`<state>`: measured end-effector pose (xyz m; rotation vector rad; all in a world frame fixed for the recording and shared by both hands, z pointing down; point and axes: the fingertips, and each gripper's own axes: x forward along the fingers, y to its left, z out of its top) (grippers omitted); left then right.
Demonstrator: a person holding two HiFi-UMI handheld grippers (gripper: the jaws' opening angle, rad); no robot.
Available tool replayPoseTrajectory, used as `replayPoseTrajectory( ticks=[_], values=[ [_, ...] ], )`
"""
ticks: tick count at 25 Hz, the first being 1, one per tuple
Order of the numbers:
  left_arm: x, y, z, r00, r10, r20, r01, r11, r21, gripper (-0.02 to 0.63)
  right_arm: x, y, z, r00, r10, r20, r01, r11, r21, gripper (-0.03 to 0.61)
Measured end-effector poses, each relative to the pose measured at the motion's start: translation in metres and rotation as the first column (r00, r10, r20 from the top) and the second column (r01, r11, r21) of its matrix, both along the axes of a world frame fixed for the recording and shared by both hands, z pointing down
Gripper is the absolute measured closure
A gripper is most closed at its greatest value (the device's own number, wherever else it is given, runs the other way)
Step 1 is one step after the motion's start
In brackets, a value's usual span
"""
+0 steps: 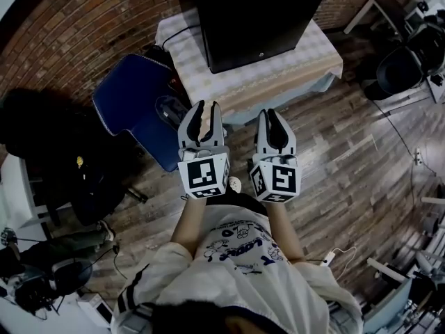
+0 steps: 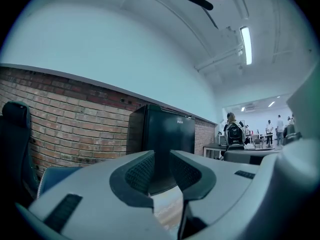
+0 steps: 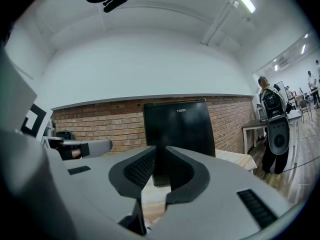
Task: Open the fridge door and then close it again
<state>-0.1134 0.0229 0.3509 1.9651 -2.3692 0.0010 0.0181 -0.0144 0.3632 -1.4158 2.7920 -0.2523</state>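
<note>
**Head view:** The black box-shaped fridge [image 1: 250,19] stands on a low table under a pale checked cloth [image 1: 278,75], against a red brick wall [image 1: 90,26]. The picture's upper edge cuts off its top. Its door lies flat and closed, so any contents are hidden. The 2 grippers are held side by side short of the table, well apart from the fridge. The left gripper [image 1: 206,105] and the right gripper [image 1: 272,113] both have their jaws clenched on nothing. A blue padded chair [image 1: 132,99] stands just left of the table.

**Left gripper view:** The left gripper [image 2: 162,159] has its jaws drawn close, with nothing between them. They hide the fridge's [image 2: 162,129] base. Figures at far right are too small to make out.

**Right gripper view:** The right gripper [image 3: 160,154] is likewise clenched and empty. The fridge [image 3: 177,129] faces it, door closed, with its lower front hidden behind the jaws.
</note>
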Motion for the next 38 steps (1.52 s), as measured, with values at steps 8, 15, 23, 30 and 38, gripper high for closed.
replayPoseTrajectory(
  ticks=[8, 15, 23, 30, 38],
  values=[
    [-0.016, -0.026, 0.004, 1.000, -0.031, 0.005, 0.031, 0.999, -0.019, 0.508, -0.015, -0.032, 0.005, 1.000, -0.019, 0.009, 0.019, 1.000, -0.021, 0.508],
    [-0.036, -0.061, 0.008, 1.000, -0.028, -0.011, 0.028, 0.999, -0.035, 0.508, -0.036, -0.064, 0.007, 1.000, -0.026, 0.008, 0.026, 0.999, -0.023, 0.508],
    [-0.065, -0.104, 0.016, 0.998, -0.042, -0.045, 0.039, 0.998, -0.057, 0.508, -0.063, -0.108, 0.011, 1.000, -0.025, 0.001, 0.025, 0.999, -0.033, 0.508],
    [-0.084, -0.140, 0.026, 0.997, -0.028, -0.068, 0.023, 0.997, -0.079, 0.508, -0.084, -0.142, 0.017, 0.999, -0.030, -0.016, 0.030, 0.999, -0.044, 0.508],
    [-0.097, -0.174, 0.039, 0.995, 0.017, -0.094, -0.027, 0.995, -0.097, 0.481, -0.102, -0.171, 0.024, 0.999, -0.030, -0.031, 0.028, 0.998, -0.055, 0.508]
  ],
)
